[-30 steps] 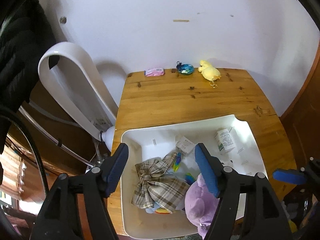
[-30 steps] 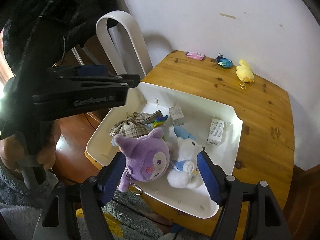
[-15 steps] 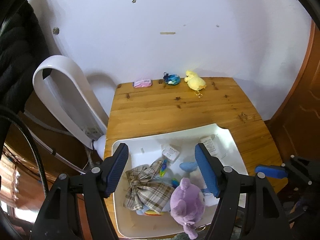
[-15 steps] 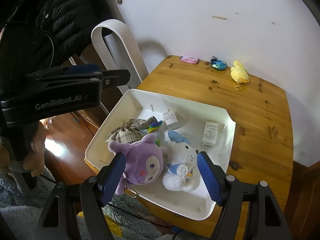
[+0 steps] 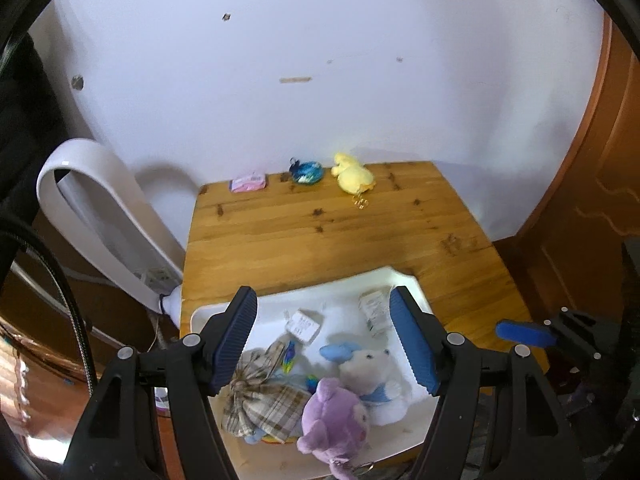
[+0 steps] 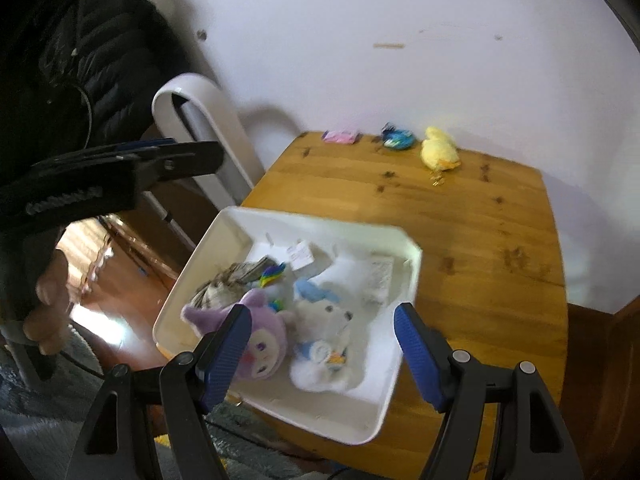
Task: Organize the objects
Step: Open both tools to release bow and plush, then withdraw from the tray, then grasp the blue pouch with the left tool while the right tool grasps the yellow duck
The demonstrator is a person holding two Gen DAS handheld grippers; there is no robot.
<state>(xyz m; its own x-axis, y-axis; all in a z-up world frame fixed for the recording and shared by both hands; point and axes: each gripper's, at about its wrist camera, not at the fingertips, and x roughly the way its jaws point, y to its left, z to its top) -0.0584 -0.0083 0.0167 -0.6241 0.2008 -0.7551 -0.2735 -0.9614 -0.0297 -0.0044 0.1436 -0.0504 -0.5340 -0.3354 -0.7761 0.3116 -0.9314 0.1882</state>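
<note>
Both grippers, left gripper (image 5: 323, 340) and right gripper (image 6: 322, 344), hang empty with jaws wide apart above the white tray (image 6: 408, 280). Just below them lie the purple plush (image 6: 260, 340) and white plush (image 6: 324, 344): soft, light, best pinched across the body. Beneath is a plaid cloth bundle (image 5: 260, 400), partly buried. Far ahead, the yellow duck plush (image 5: 354, 178) sits at the surface's (image 5: 320, 232) back edge.

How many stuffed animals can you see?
3. The purple plush and the white plush lie side by side in the white bin; the yellow plush lies near the wall. More may be hidden.
</note>
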